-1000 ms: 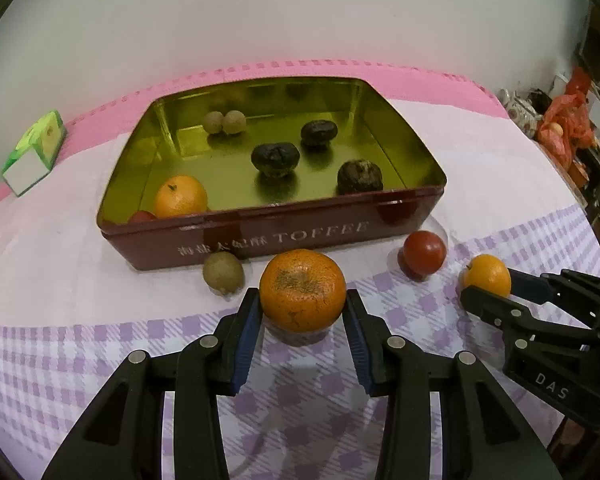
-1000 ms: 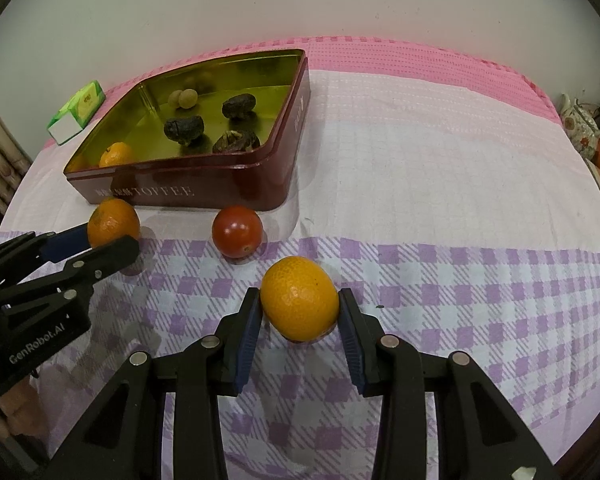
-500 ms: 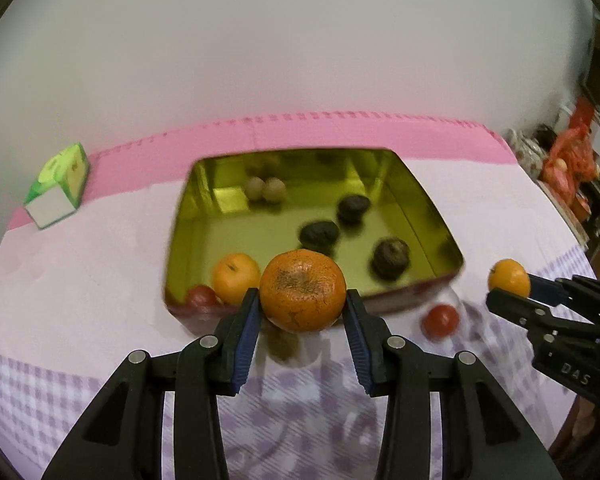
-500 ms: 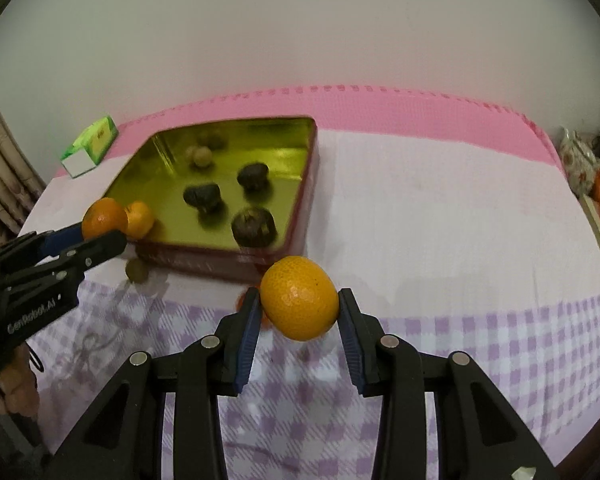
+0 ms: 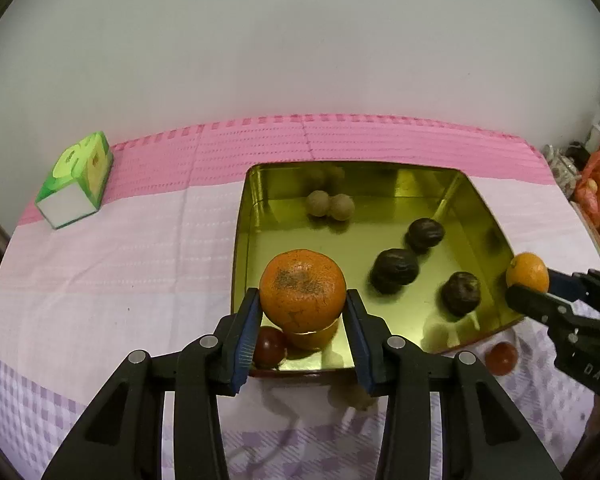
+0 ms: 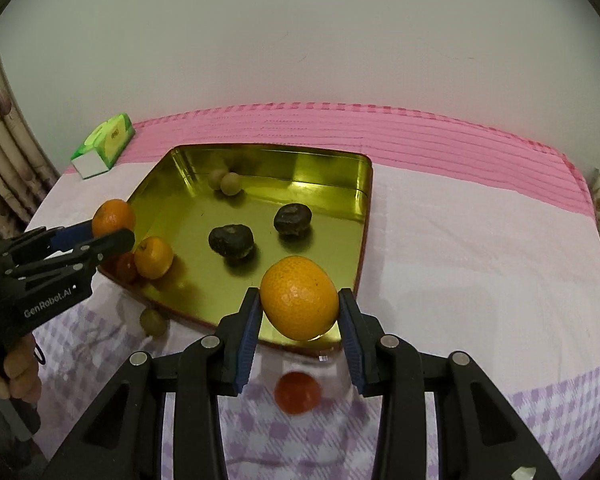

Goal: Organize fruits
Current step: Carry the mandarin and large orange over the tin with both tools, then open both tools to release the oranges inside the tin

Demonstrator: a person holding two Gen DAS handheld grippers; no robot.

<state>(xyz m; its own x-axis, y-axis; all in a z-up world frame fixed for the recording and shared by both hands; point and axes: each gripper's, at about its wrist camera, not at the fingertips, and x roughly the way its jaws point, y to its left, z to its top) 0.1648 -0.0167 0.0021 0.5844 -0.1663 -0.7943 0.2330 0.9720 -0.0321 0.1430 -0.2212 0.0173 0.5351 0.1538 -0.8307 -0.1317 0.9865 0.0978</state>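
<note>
Gold-lined maroon tin [image 6: 362, 236], orange mandarins [image 5: 302, 289], pink and lilac-checked cloth [image 6: 480, 264], green box [image 5: 76, 186].

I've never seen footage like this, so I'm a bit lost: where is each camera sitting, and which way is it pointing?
Left wrist: rides the left gripper, looking forward and down at its mottled orange over the tin; its own fingers show.
Right wrist: rides the right gripper, facing its smooth orange above the tin's near edge; its fingers show, and a bare hand.
Shared: tin, dark fruits, green box.
</note>
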